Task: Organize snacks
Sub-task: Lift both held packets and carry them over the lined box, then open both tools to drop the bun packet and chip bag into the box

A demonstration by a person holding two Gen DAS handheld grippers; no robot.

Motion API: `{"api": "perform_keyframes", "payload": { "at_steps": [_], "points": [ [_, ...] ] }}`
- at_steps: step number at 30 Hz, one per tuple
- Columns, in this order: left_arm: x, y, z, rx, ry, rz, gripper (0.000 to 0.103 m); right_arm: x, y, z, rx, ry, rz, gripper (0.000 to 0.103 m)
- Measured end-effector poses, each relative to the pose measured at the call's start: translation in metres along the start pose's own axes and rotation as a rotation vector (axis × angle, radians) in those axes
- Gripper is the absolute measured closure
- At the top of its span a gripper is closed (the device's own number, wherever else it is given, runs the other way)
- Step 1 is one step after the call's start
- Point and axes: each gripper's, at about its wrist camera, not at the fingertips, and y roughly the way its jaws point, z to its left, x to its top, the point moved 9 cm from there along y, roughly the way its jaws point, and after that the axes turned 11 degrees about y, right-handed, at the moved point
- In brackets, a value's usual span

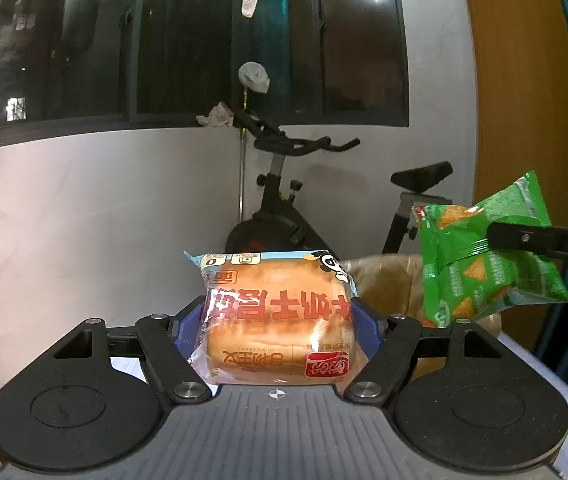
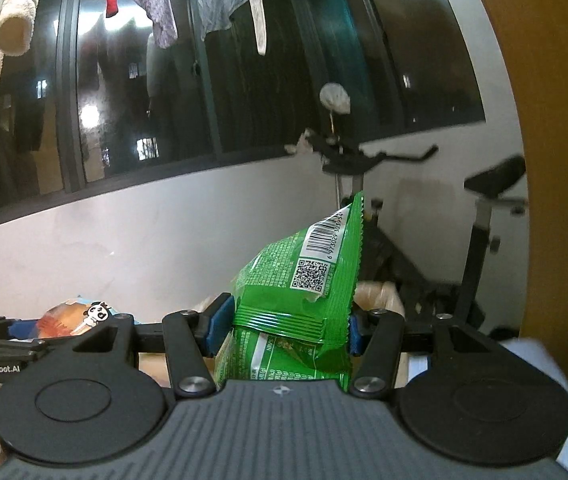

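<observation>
Your left gripper [image 1: 280, 322] is pinching one bread packet [image 1: 280, 320] between its blue pads, the packet sitting square between the fingers and lifted off any surface. Your right gripper [image 2: 284, 330] is pinching one green snack bag [image 2: 303, 296] at a crease, the bag's upper half tilting up and forward past the fingertips. Count: two snacks, one per gripper. Left wrist view alone shows the bread's front: red Chinese characters, upside down, a red logo square, a panda cartoon at the far right corner; it also shows the green bag's front with triangular chips, out to the right of the left fingers, clamped by the right gripper's finger. Right wrist view alone shows the bag's back: barcode, QR code, fine print too small to read, plus "GenRobot.AI" on the left gripper's side. A brown paper bag [image 1: 387, 280] sits just beyond the fingers. An exercise bike [image 1: 284, 200] stands behind.
</observation>
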Motion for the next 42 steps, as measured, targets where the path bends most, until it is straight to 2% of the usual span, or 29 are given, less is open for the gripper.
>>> {"api": "perform_keyframes", "payload": {
  "at_steps": [3, 6, 10, 14, 22, 26, 29, 35, 42],
  "points": [
    [0.014, 0.027, -0.006, -0.024, 0.009, -0.001, 0.026, 0.017, 0.029, -0.005, -0.027, -0.038, -0.014, 0.046],
    [0.019, 0.055, -0.013, -0.038, 0.02, 0.024, 0.026, 0.018, 0.064, -0.014, -0.058, -0.074, 0.032, 0.046],
    [0.01, 0.093, -0.02, -0.071, 0.018, 0.105, 0.026, -0.002, 0.108, -0.032, -0.103, -0.07, 0.167, 0.046],
    [-0.001, 0.123, -0.02, -0.089, 0.012, 0.167, 0.026, -0.024, 0.134, -0.043, -0.126, -0.069, 0.273, 0.046],
    [-0.026, 0.159, -0.012, -0.134, -0.008, 0.272, 0.025, -0.056, 0.155, -0.055, -0.16, -0.058, 0.378, 0.044],
    [-0.034, 0.165, -0.008, -0.153, -0.021, 0.294, 0.022, -0.062, 0.16, -0.061, -0.184, -0.052, 0.412, 0.039],
    [-0.031, 0.159, -0.009, -0.178, -0.04, 0.268, 0.017, -0.061, 0.162, -0.066, -0.192, -0.021, 0.418, 0.027],
    [-0.018, 0.15, -0.006, -0.172, -0.039, 0.241, 0.016, -0.056, 0.156, -0.064, -0.2, -0.014, 0.409, 0.027],
    [-0.004, 0.109, 0.026, -0.122, -0.064, 0.177, 0.016, -0.037, 0.127, -0.056, -0.165, -0.012, 0.363, 0.027]
  ]
}}
